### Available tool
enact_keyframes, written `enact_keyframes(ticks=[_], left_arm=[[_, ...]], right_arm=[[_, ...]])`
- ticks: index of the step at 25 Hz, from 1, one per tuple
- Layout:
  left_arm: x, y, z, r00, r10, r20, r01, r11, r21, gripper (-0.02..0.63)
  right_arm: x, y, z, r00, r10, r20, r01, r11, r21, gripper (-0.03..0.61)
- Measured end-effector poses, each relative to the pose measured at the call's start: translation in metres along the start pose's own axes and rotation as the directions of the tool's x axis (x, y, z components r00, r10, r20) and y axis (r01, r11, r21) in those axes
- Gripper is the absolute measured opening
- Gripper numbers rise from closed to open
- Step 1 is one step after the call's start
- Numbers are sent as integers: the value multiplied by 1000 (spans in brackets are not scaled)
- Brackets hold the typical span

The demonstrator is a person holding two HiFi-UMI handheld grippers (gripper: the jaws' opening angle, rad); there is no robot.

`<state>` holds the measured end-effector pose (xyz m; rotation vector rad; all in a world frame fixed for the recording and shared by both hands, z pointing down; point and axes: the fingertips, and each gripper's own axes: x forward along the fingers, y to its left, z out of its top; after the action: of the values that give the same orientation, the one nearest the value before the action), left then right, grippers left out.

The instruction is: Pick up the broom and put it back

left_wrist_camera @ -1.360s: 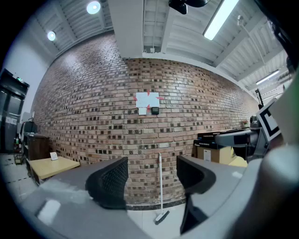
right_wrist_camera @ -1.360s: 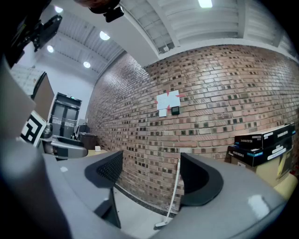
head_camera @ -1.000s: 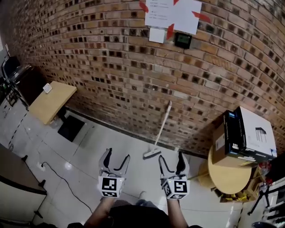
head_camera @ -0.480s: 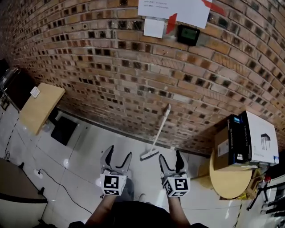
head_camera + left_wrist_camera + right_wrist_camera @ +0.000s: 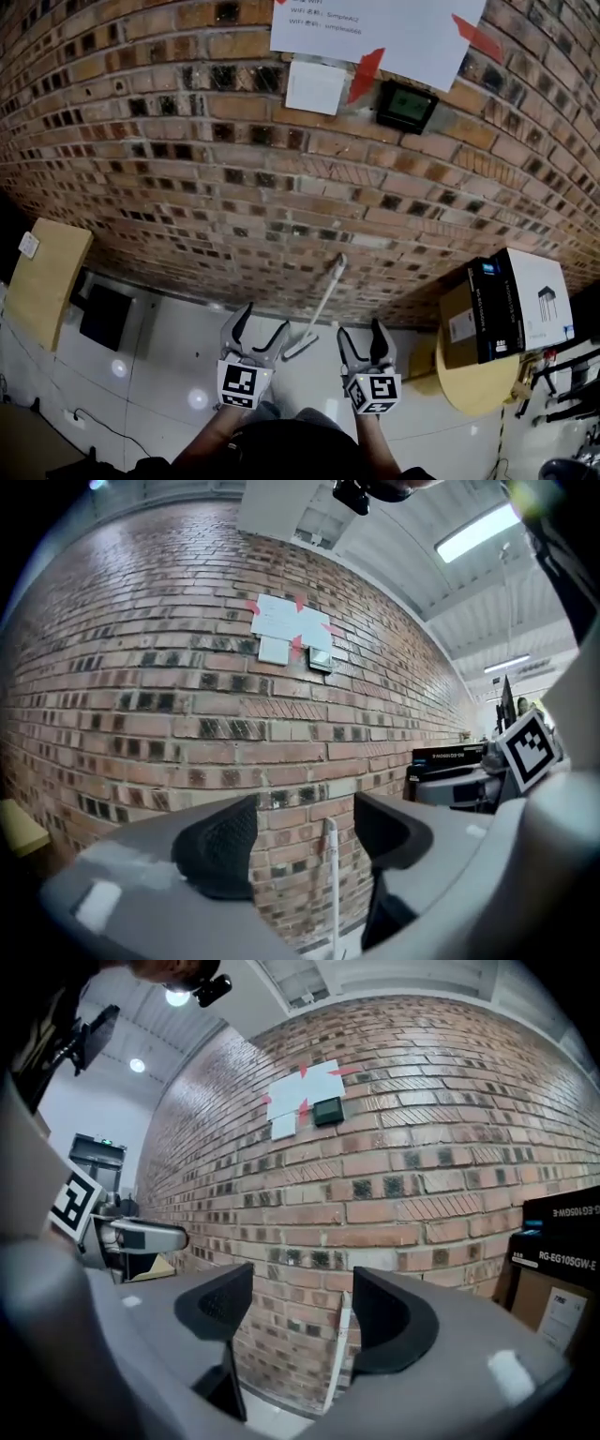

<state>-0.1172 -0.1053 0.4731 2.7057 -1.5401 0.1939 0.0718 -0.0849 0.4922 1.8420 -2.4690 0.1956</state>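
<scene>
The left tool (image 5: 263, 323) has its jaws wide apart and holds nothing. Just right of it, the right tool (image 5: 361, 331) has just been closing a little, yet its jaws also stand wide with nothing gripped. Beyond the 2 tools and untouched, the broom (image 5: 324, 298) leans on the brick wall (image 5: 187, 169), its head on the white floor (image 5: 178, 328) and its handle tilted up to the right. At the far right a round counter (image 5: 473, 389) carries a cardboard box (image 5: 457, 323).
</scene>
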Motion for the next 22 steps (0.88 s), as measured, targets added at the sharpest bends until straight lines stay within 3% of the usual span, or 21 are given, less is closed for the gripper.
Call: enact_keyframes(ticks=[5, 11, 17, 22], left_arm=[[51, -7, -12, 989, -142, -27, 142, 990, -7, 325], [95, -31, -33, 952, -294, -81, 294, 956, -19, 310], [135, -38, -70, 926, -344, -158, 344, 939, -24, 308], [159, -38, -99, 913, -339, -226, 340, 940, -34, 308]], right_arm=[[9, -34, -32, 996, -73, -47, 76, 995, 61, 339], [23, -72, -87, 984, -102, -146, 111, 992, 56, 341], [53, -100, -155, 963, -72, -260, 91, 994, 62, 341], [88, -110, -203, 948, 5, -319, 19, 997, 73, 339]])
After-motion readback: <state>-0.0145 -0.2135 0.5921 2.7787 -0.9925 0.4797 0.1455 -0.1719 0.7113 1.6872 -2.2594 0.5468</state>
